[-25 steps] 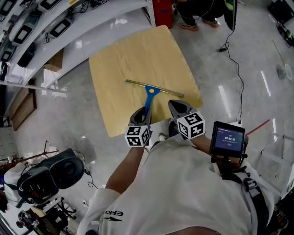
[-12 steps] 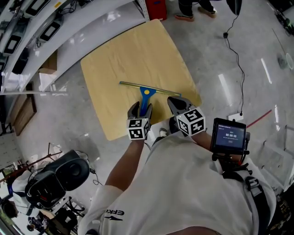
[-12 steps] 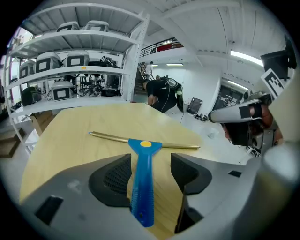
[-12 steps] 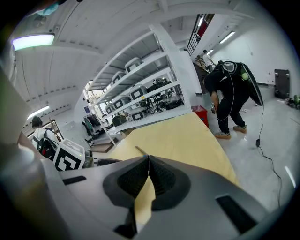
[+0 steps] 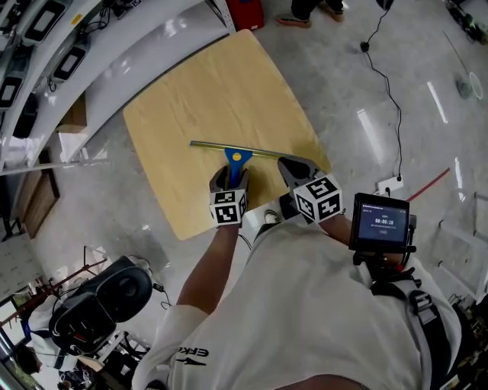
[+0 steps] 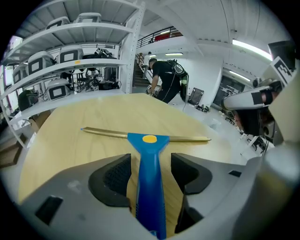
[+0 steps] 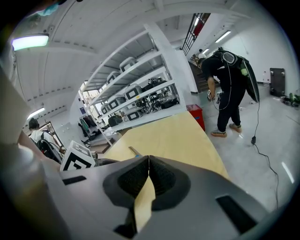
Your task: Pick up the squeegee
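Observation:
The squeegee (image 5: 236,156) lies flat on the wooden table (image 5: 206,84), its brass blade bar across and its blue handle pointing toward me. My left gripper (image 5: 232,179) is low over the handle. In the left gripper view the blue handle (image 6: 150,183) runs between the two dark pads (image 6: 115,176) with a gap on each side. The jaws have just been opening, and the left gripper (image 6: 151,161) is open around the handle. My right gripper (image 5: 293,166) hovers beside it near the table's front edge, and in the right gripper view this gripper (image 7: 149,159) is shut on nothing.
White shelves (image 5: 91,46) with devices run along the far left. A red box (image 5: 244,11) and a person (image 7: 229,84) stand beyond the table. A black cable (image 5: 389,84) crosses the floor at right. Black gear (image 5: 99,301) sits on the floor at lower left.
My left gripper has sunk and moved forward over the blue handle, and its jaws have spread apart. The right gripper has edged forward beside it.

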Demonstrator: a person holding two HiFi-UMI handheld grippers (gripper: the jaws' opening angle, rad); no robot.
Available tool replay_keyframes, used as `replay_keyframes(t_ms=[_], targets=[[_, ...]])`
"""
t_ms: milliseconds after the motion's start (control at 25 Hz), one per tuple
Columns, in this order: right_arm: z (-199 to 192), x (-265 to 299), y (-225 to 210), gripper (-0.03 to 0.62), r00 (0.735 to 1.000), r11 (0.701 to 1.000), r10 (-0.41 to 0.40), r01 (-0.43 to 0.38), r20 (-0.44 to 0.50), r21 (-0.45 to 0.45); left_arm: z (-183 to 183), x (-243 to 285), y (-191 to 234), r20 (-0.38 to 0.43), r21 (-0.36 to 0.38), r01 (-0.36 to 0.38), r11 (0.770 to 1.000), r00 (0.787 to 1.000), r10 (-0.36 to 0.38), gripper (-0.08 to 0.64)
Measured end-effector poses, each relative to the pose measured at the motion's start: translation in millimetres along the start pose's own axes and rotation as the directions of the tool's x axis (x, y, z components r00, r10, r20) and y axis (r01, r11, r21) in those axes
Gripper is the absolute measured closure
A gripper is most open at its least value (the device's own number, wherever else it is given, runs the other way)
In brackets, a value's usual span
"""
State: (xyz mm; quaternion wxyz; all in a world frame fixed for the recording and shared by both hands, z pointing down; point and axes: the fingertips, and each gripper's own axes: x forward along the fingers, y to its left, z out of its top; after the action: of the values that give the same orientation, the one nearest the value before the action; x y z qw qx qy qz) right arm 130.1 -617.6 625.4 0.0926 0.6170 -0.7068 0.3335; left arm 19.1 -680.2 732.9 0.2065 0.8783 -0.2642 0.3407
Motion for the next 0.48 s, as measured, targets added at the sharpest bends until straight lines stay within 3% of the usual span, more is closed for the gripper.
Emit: replay_keyframes(t_ms=[480], targets=[[-3, -1, -9, 0.586, 1.000, 1.000, -0.021, 0.021, -0.010, 0.012, -2, 14, 4, -0.043, 0.015, -0.026, 1.000, 0.999, 0.026, 0.319]])
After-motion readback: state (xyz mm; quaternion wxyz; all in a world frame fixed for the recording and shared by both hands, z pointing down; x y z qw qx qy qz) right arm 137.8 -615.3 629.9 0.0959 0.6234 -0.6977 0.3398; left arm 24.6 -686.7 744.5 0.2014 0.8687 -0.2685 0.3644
